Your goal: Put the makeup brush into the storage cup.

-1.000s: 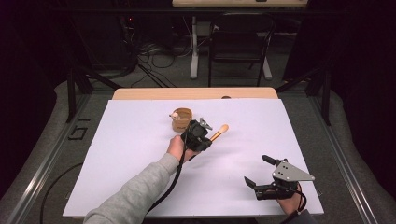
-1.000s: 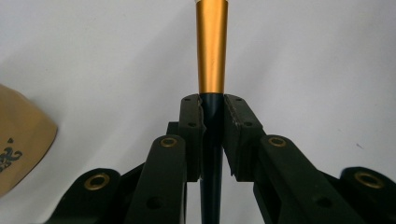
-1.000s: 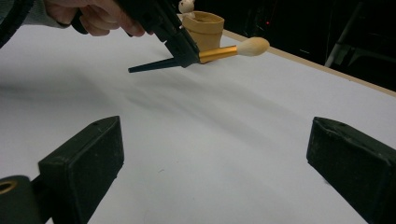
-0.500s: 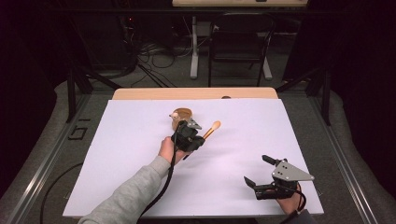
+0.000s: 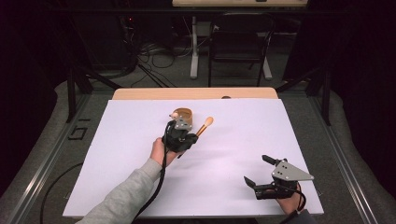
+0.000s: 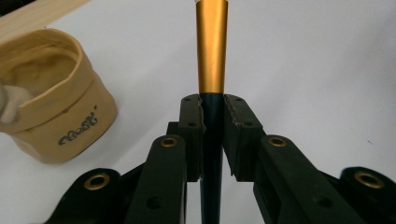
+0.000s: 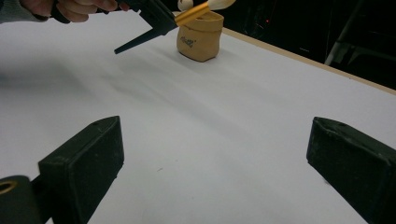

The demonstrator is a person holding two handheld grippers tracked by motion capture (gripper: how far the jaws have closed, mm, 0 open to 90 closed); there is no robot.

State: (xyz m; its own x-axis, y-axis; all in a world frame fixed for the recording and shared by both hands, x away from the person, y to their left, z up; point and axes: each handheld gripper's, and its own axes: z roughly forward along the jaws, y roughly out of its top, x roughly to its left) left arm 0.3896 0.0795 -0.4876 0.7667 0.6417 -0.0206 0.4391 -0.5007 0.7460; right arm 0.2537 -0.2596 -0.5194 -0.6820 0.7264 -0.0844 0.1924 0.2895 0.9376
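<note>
- Lying across the table (image 5: 196, 93), covering all but a light wooden strip along the far edge: a white sheet (image 5: 243, 140), plain and flat.
- Standing beyond the table on a grey floor: a dark chair (image 5: 239, 51), a white desk leg (image 5: 194, 51), a tangle of cables (image 5: 154, 53), all in a dim, black-walled room.
- Running along both sides of the table: metal floor rails (image 5: 348, 163).
- Clamping the dark handle of a makeup brush (image 6: 212, 70) between closed jaws: the left gripper (image 5: 182, 137), lifted above the sheet, gold ferrule and pale bristles pointing away toward the far right.
- Sitting just beside the brush, near the far edge, upright with a rolled rim: a small tan pouch (image 6: 53, 112) bearing dark lettering, something pale inside.
- Resting near the front right corner, jaws spread wide and gripping nothing: the right gripper (image 5: 261, 175), well apart from the brush.
</note>
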